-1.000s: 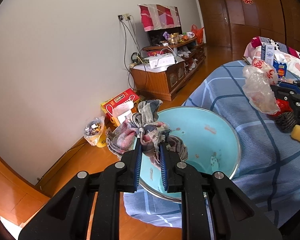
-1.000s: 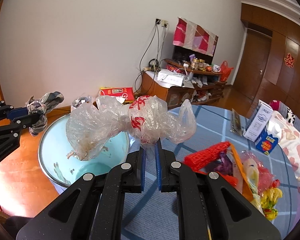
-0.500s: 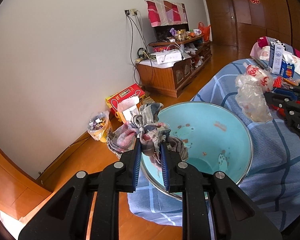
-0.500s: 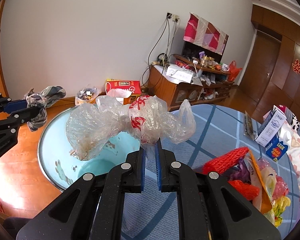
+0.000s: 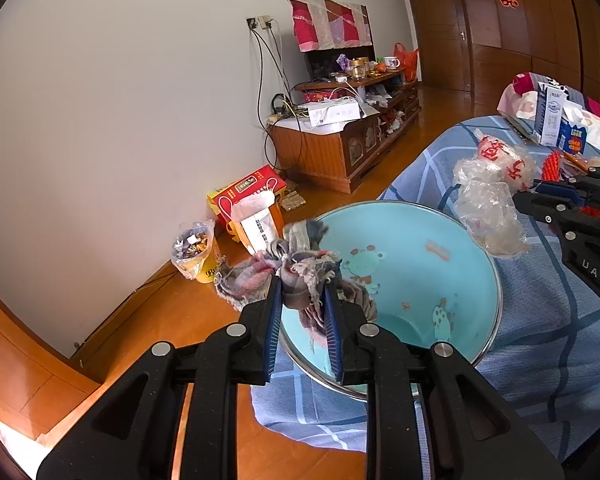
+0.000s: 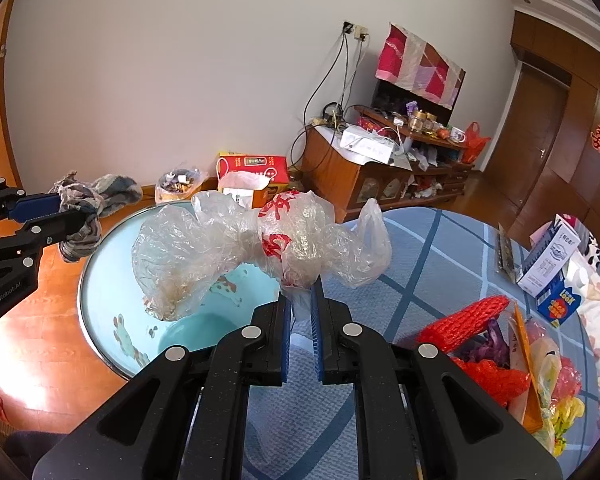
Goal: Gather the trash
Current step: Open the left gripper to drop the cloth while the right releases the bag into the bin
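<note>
Left gripper [image 5: 302, 300] opening, frayed plaid rag [image 5: 300, 276] still between the blue pads [image 5: 273, 320], held over the 9 o'clock rim of the turquoise enamel basin [image 5: 440, 280]. Right gripper [image 6: 300, 300] clenched on the neck of a crumpled clear plastic bag [image 6: 228, 244] with red print, hanging above the basin's 3 o'clock edge. Basin sitting on a blue checked bedspread [image 6: 420, 256]. More litter at 4 o'clock from the right claw: red mesh netting [image 6: 468, 316] and coloured wrappers [image 6: 548, 372]. Milk carton [image 6: 550, 254] at 2 o'clock, near the pillow.
</note>
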A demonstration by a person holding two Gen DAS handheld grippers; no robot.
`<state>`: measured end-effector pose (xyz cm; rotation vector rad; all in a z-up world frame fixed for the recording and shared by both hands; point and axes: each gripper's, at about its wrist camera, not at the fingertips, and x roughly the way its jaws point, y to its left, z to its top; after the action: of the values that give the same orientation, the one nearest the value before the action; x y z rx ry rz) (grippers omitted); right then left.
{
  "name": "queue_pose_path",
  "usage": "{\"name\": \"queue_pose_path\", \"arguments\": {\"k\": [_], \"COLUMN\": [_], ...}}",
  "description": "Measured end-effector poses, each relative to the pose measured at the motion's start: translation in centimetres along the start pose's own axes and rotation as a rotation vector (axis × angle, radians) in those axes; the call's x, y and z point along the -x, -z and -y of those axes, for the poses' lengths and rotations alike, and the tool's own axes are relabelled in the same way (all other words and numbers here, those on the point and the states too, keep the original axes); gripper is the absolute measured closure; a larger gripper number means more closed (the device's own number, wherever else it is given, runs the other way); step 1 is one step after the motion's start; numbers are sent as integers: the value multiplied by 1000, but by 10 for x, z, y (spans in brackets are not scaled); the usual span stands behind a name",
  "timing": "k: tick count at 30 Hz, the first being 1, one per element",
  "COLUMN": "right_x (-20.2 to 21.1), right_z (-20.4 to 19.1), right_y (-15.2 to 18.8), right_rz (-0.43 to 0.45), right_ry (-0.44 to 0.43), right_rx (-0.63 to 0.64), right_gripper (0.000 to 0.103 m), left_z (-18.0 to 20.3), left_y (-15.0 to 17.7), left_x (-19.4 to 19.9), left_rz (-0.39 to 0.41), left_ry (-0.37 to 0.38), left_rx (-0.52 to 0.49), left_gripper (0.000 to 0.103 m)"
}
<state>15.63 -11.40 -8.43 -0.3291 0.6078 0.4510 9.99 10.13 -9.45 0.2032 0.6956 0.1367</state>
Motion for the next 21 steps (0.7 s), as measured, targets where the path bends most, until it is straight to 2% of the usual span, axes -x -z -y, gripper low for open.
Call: {"name": "queue_pose_path", "arguments": {"k": [5, 6, 8, 13, 21], "right_x": [-3, -4, -6, -9, 4], "right_z": [-4, -4, -7, -7, 5], "right_y": [1, 1, 1, 4, 10], "right_rz": [-12, -16, -18, -26, -15], "right_ry": [-13, -18, -23, -31, -10], "right_rx": [7, 11, 15, 10, -32], "right_gripper": [92, 91, 82, 59, 50], "left_z": [2, 3, 4, 8, 7], "left_y": [1, 1, 2, 2, 3], "left_x": [1, 2, 4, 6, 2], "left_rz": [4, 6, 14, 27, 18], "left_ry": [11, 19, 30, 59, 43], "left_rx": [-1, -3, 1, -3, 13], "left_gripper": [81, 78, 61, 52, 39]}}
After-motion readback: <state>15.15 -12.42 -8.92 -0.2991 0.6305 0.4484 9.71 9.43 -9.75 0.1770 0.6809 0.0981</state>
